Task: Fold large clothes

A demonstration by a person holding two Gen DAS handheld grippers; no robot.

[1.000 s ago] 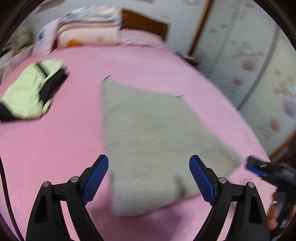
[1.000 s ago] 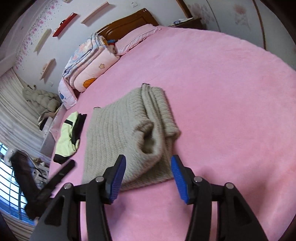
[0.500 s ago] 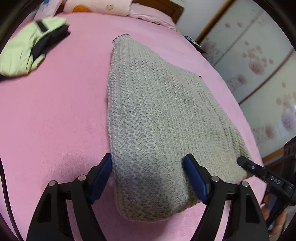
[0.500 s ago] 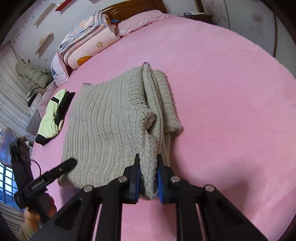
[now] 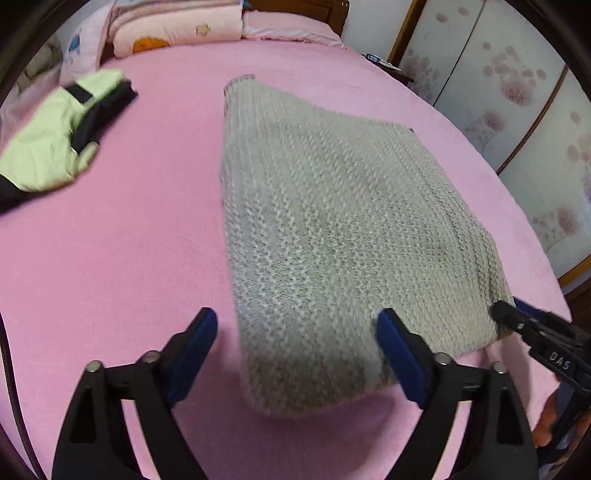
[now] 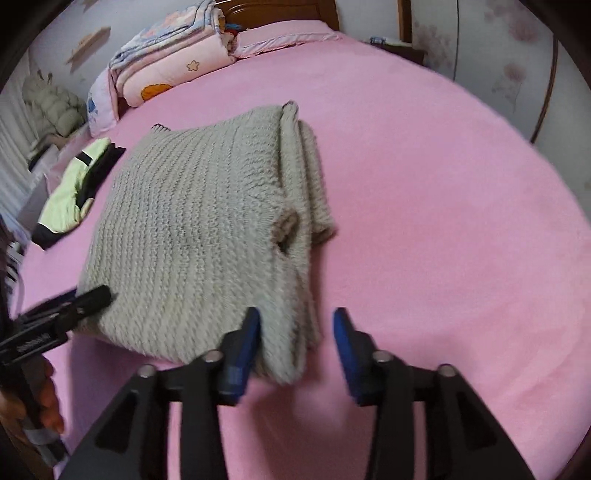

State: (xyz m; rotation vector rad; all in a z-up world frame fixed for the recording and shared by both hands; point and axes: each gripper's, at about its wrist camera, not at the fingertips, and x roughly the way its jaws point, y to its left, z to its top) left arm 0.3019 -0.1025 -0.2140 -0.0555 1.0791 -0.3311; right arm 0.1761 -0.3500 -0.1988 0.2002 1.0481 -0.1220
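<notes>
A grey knit sweater [image 5: 332, 229] lies folded on the pink bed [image 5: 110, 258]; it also shows in the right wrist view [image 6: 192, 229], with a folded sleeve along its right side. My left gripper [image 5: 295, 354] is open at the sweater's near left corner, the knit between its blue pads. My right gripper [image 6: 295, 339] is open at the near right corner, with the sweater's folded edge between its pads. Each gripper shows at the edge of the other's view.
A lime-green and black garment [image 5: 55, 140] lies folded at the bed's left. Stacked pink quilts [image 5: 173, 26] and a wooden headboard [image 5: 299, 7] are at the far end. Floral wardrobe doors [image 5: 517, 110] stand to the right.
My right gripper was shut on the sweater's near edge half a second ago and is now open. My left gripper stays open and has drawn back slightly.
</notes>
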